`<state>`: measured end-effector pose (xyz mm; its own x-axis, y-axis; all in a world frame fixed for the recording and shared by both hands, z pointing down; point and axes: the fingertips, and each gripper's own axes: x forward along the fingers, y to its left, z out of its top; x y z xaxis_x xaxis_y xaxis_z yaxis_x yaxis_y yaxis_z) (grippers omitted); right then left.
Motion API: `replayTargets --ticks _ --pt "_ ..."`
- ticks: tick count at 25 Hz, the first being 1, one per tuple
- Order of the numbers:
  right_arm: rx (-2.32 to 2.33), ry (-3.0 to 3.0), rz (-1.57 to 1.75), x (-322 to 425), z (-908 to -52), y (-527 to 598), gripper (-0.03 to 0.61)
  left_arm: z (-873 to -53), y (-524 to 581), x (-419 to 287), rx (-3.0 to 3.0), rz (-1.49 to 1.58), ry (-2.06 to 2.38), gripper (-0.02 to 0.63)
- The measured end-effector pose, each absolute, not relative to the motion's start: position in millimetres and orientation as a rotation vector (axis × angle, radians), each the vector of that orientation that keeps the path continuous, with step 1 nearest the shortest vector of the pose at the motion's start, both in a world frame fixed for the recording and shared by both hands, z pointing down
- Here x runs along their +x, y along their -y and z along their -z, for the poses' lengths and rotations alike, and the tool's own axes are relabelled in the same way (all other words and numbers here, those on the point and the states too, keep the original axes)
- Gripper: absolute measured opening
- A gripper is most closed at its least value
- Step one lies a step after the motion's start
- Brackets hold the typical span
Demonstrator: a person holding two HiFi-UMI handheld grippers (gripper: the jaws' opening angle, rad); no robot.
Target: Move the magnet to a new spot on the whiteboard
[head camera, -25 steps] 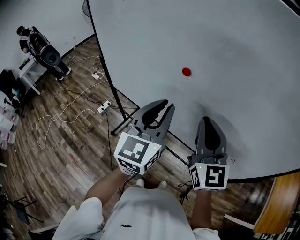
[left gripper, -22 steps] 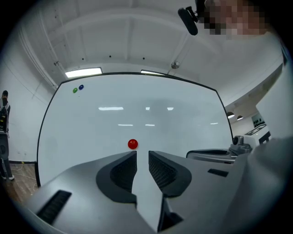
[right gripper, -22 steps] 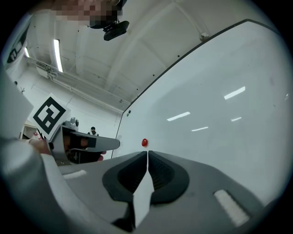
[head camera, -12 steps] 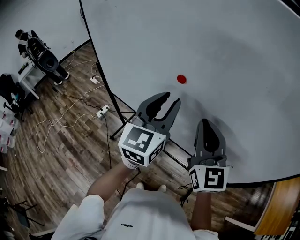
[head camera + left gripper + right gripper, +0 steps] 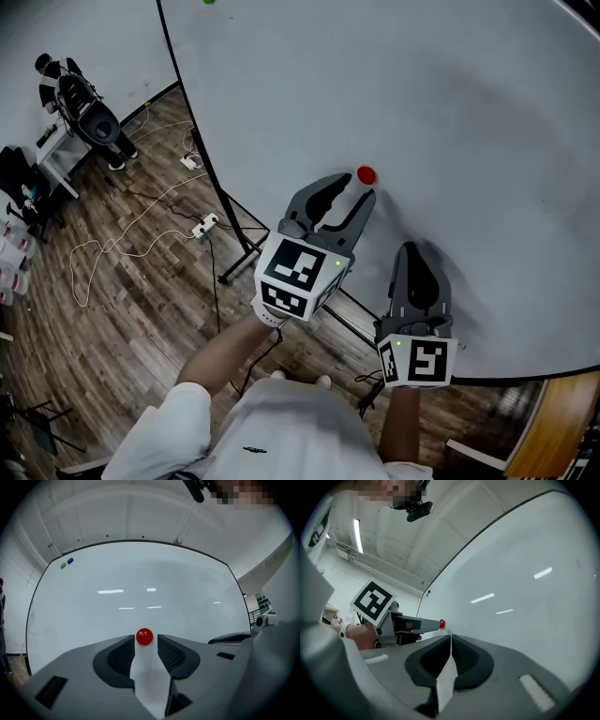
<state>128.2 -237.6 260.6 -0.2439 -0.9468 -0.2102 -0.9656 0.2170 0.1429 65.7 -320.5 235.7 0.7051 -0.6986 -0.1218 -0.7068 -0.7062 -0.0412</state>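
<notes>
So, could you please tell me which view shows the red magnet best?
The left gripper view: the red magnet sits centred at the mouth of the left gripper's opening jaws, not gripped. The head view shows it small beside those jaws; the right gripper view, a tiny dot.

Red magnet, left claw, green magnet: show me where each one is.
red magnet (image 5: 144, 637): left gripper view, middle of its face.
left claw (image 5: 354, 186): head view, midway between its opening jaws, magnet not gripped.
green magnet (image 5: 63, 566): left gripper view, its middle.
</notes>
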Motion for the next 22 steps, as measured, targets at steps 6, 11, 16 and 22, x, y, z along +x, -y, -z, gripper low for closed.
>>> replayTargets --ticks 6,11,16,22 --pt "-1.899 -2.385 -0.369 135 -266 246 0.005 -238 337 77 -2.819 -0.123 -1.171 0.141" --pt "-1.909 -2.374 -0.369 138 -269 245 0.005 -241 338 81 -2.807 -0.115 -1.185 0.143" --pt "-1.915 -2.368 -0.367 142 -271 244 0.005 -242 340 82 -2.801 -0.132 -1.203 0.126" --pt "-1.917 -2.364 -0.369 144 -270 240 0.005 -242 341 82 -2.816 -0.135 -1.206 0.123"
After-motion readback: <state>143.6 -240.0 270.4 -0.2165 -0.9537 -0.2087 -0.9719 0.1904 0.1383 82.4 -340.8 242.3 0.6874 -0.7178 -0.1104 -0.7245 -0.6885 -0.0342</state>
